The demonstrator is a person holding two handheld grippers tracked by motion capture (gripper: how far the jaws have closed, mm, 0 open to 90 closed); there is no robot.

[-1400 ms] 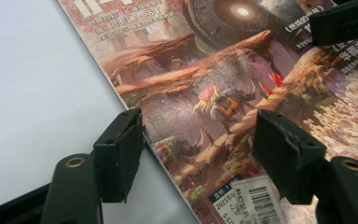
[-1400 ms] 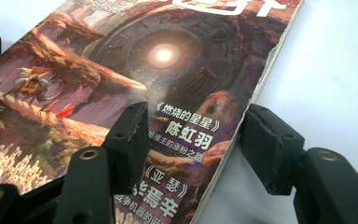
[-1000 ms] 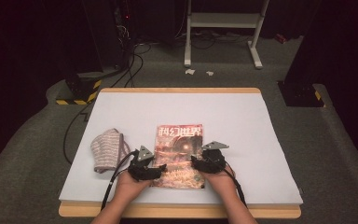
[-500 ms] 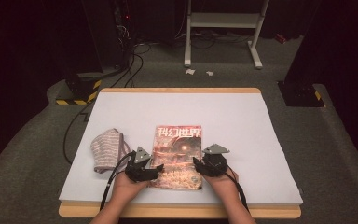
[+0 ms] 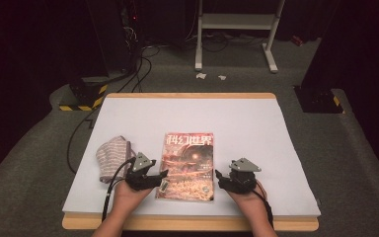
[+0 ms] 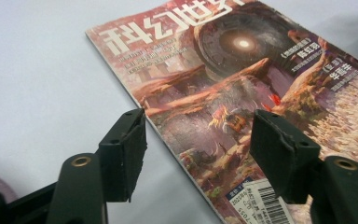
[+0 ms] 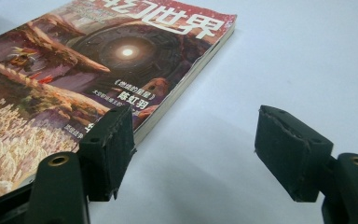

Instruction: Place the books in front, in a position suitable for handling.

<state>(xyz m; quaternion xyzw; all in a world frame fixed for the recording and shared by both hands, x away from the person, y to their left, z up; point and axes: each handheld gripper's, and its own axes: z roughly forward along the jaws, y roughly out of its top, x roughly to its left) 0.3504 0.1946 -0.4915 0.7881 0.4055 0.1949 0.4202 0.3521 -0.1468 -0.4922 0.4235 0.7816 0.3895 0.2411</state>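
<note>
Magazine (image 5: 187, 165) between both grippers (untouched)

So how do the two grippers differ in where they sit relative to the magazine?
The left gripper straddles the magazine at its left edge, one jaw over the cover, the other over the table. The right gripper sits just off the magazine's right edge, with bare table between its jaws. The right gripper's jaws have just been opening; the left's have closed slightly. Both are open and hold nothing.
</note>
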